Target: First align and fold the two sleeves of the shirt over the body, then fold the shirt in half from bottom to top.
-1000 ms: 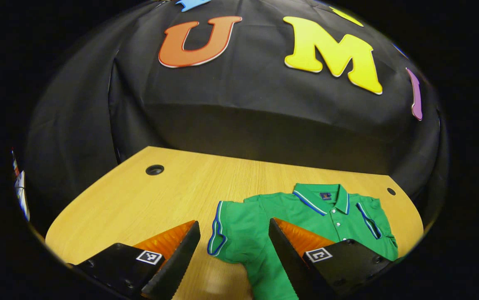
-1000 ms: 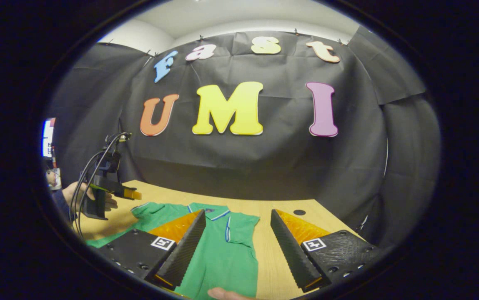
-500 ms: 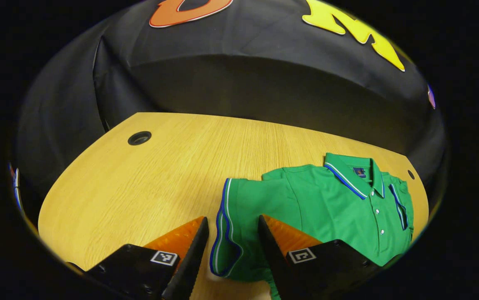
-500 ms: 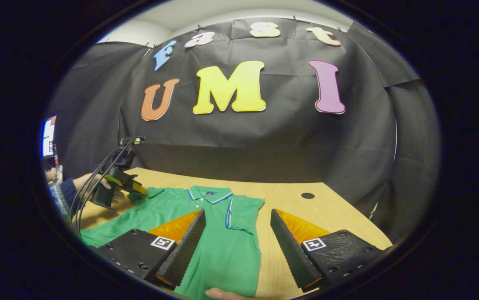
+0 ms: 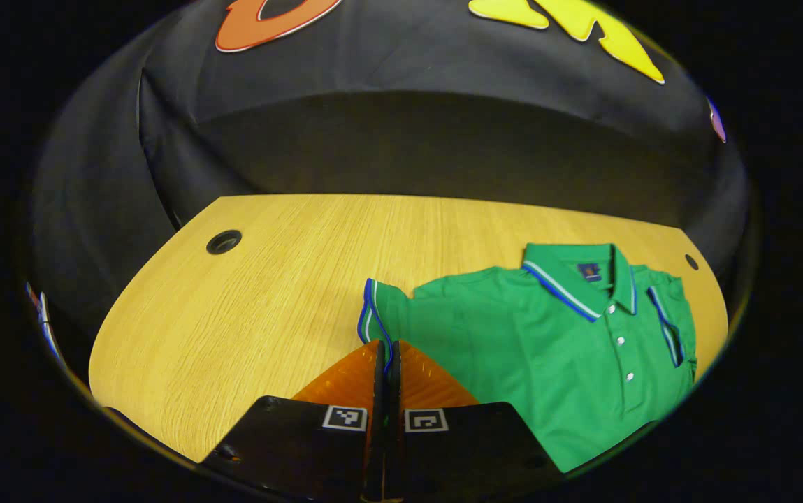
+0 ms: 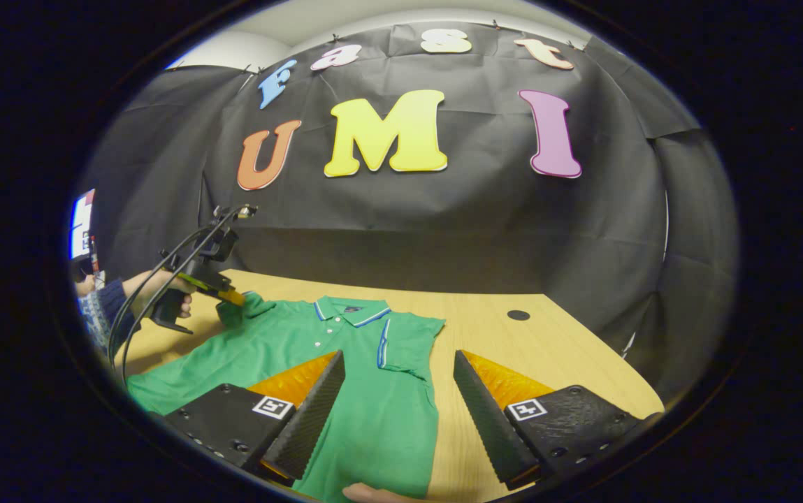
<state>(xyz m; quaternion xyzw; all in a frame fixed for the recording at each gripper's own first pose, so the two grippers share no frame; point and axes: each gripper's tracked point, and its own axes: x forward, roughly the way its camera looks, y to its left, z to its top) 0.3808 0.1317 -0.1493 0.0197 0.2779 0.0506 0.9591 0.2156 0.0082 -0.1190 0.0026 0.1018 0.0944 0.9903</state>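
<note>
Close up in the left gripper view, the left gripper (image 5: 386,349) was wide open a second ago. Now its fingers have shut tight on the cuff of the near sleeve (image 5: 379,323). So this sleeve is caught, and I think folding it over the body comes next.

In the right gripper view, the right gripper (image 6: 398,391) is open just as wide as before and holds nothing. It hangs over the lower part of the green shirt (image 6: 317,349). A fingertip (image 6: 366,492) peeks in at the bottom edge.

The shirt lies flat on the wooden tabletop (image 5: 268,265), collar at the far end. Its other sleeve (image 6: 404,346) already looks folded in.

Farther off, the right gripper view shows the person's hand (image 6: 163,286) holding the left gripper and its cables. The left gripper view shows the pinch close up and a round hole (image 5: 223,242) in the tabletop.
</note>
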